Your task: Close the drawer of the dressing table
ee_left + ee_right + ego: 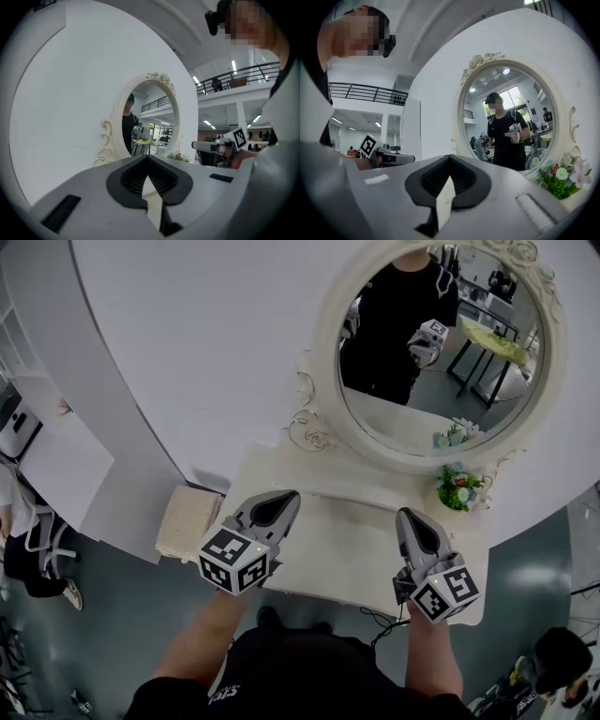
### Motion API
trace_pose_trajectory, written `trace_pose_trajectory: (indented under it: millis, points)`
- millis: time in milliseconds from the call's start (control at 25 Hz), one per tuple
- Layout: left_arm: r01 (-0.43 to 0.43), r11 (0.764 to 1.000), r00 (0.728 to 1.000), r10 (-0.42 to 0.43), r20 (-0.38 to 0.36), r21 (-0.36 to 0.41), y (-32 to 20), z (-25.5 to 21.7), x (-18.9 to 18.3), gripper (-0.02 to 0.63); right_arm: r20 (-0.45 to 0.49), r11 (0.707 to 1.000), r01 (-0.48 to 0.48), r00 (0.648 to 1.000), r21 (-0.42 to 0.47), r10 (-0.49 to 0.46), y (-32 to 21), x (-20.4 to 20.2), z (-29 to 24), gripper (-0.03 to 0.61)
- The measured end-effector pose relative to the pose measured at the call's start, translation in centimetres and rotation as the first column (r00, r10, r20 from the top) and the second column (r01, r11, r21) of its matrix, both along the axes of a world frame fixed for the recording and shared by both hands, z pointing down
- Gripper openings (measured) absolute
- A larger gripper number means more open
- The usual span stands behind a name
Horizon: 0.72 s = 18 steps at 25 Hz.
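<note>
Nearest the head camera: my black shirt and both forearms, reaching forward and each carrying a gripper. The left gripper (281, 505) is at left with its marker cube (234, 561) facing up. The right gripper (412, 521) is at right with its own cube (447, 592).

Left gripper: its own view shows the dark pads meeting at the tips, fully closed, nothing between them. Right gripper: same reading, tips together, nothing held.

The two grippers are apart from each other and point roughly parallel toward the mirror (441, 343).

Dressing table (347, 554): cream top, directly below both grippers. In the head view, neither gripper is seen touching it. The drawer sits somewhere under the table's near edge, which my grippers and arms cover. I cannot tell whether it is in or out.

The oval mirror, in an ornate cream frame, stands at the back of the table against a white wall. It reflects me in black with a gripper in hand.

A small bunch of flowers (458, 488) sits at the mirror's lower right. A pale cushioned stool (190, 521) stands just left of the table.
</note>
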<state>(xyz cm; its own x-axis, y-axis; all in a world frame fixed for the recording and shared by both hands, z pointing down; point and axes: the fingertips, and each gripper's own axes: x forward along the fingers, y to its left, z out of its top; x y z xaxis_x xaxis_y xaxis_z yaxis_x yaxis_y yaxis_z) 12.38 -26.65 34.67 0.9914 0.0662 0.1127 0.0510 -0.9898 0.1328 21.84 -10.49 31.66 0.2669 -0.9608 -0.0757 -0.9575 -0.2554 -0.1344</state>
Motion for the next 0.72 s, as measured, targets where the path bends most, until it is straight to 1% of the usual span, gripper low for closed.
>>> trace_pose_trajectory:
  millis: [40, 120, 360, 720]
  points:
    - [0.016, 1.0, 1.0, -0.017, -0.015, -0.023, -0.3, -0.2, -0.1, 0.005, 0.005, 1.0, 0.0, 1.0, -0.001, 0.0, -0.3, -0.2, 0.2, 0.008]
    - [0.036, 0.999, 0.999, -0.037, -0.017, -0.03, -0.6, -0.1, -0.2, 0.005, 0.018, 1.0, 0.0, 1.0, -0.005, 0.0, -0.6, -0.6, 0.7, 0.008]
    - [0.019, 0.999, 0.999, -0.021, 0.034, 0.047, -1.1, 0.9, 0.1, 0.005, 0.033, 1.0, -0.01, 0.999, -0.027, 0.011, -0.6, -0.6, 1.6, 0.008]
    - [0.032, 0.997, 0.996, -0.037, 0.076, 0.068, -2.3, 2.2, 0.4, 0.005, 0.044, 0.999, 0.004, 0.999, -0.047, -0.002, -1.3, -0.4, 2.4, 0.008]
